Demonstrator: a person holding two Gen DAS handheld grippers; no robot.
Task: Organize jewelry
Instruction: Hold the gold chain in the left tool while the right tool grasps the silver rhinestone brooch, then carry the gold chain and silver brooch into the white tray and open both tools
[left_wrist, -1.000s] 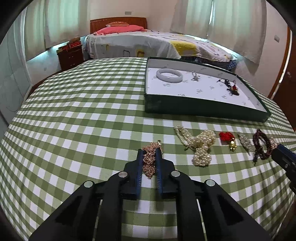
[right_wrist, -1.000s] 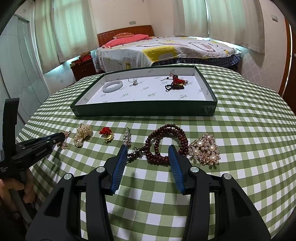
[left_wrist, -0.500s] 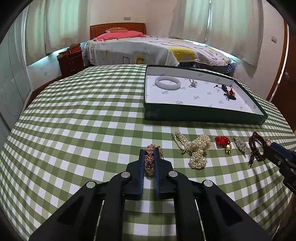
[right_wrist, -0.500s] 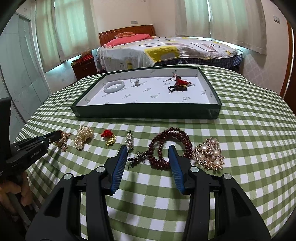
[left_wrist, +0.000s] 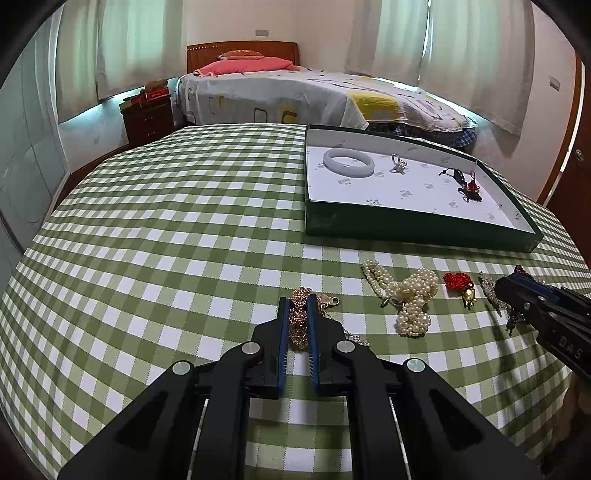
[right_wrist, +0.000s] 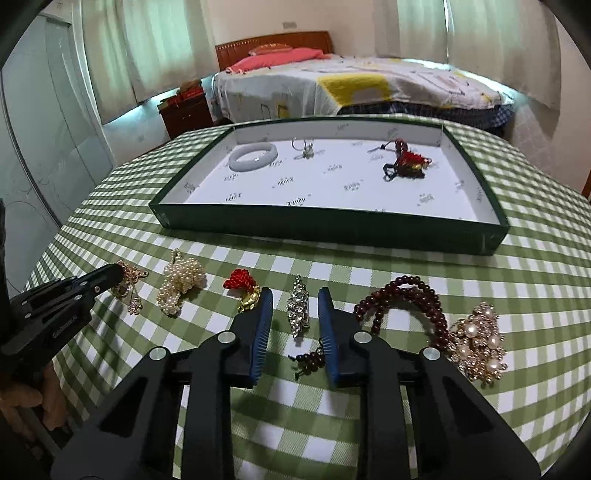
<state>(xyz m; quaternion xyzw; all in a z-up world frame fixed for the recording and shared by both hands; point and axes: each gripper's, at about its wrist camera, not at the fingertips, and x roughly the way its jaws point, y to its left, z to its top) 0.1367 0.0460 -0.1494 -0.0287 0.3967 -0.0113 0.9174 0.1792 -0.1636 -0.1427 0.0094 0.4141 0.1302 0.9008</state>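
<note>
Right hand-held gripper (right_wrist: 295, 295) shifted left, jaws closing around rhinestone brooch (right_wrist: 298, 305).

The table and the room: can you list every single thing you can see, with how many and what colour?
tablecloth: one, green-white check, over table
tray: one, dark green, white inside, far side
bangle: one, pale, in tray
silver charm: one, in tray
red-black tassel piece: one, in tray
gold chain: one, near row, leftmost
pearl necklace: one, cream
red knot charm: one, red-gold
crystal brooch: one, silver
bead bracelet: one, dark red
pearl cluster: one, gold-cream, rightmost
bed: one, behind
left gripper: black-blue, clamping chain
right gripper: closing around brooch, not touching
</note>
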